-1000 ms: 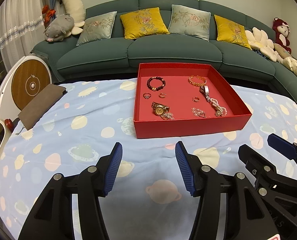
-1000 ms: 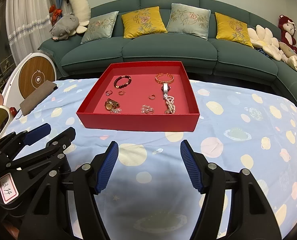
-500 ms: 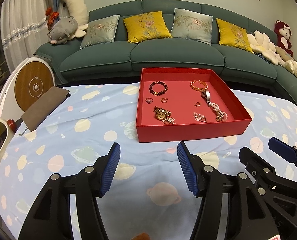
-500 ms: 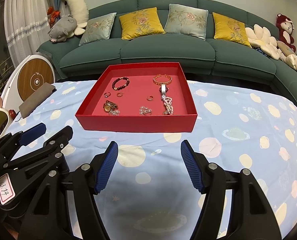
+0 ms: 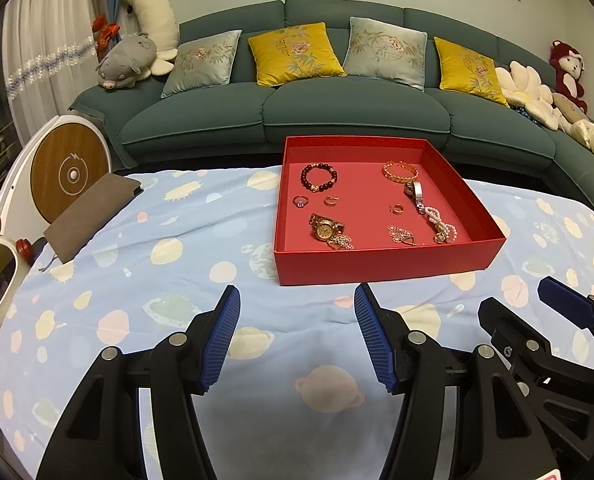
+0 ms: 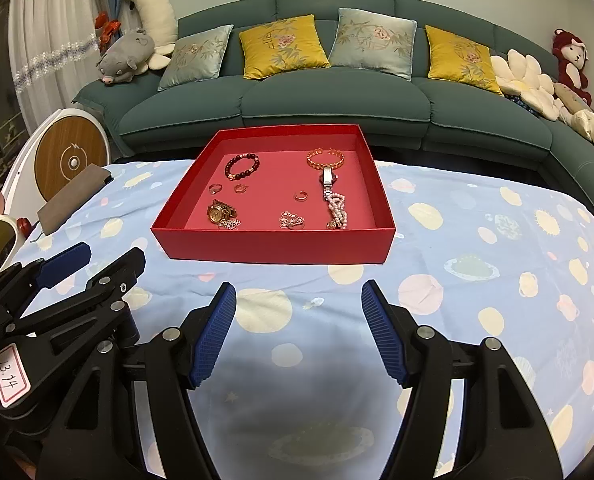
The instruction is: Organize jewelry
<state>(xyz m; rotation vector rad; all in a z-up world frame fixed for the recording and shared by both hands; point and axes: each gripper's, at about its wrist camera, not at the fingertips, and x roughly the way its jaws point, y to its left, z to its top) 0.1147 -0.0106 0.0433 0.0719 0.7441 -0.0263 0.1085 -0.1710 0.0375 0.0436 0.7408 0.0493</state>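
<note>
All the jewelry lies spread inside the red tray [image 6: 273,246] on the counter [image 6: 477,264], none beside it: sorted, or awaiting sorting. My left gripper [image 5: 297,336] and right gripper [image 6: 299,332] hover before the tray, jaws apart, empty.

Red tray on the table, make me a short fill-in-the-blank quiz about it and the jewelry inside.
1. The red tray sits on a blue ____ patterned with planets.
2. The gold watch lies in the tray's near ____ corner.
3. Both the left tool and right tool are ____ and hold nothing.

Missing words: tablecloth; left; open
</note>
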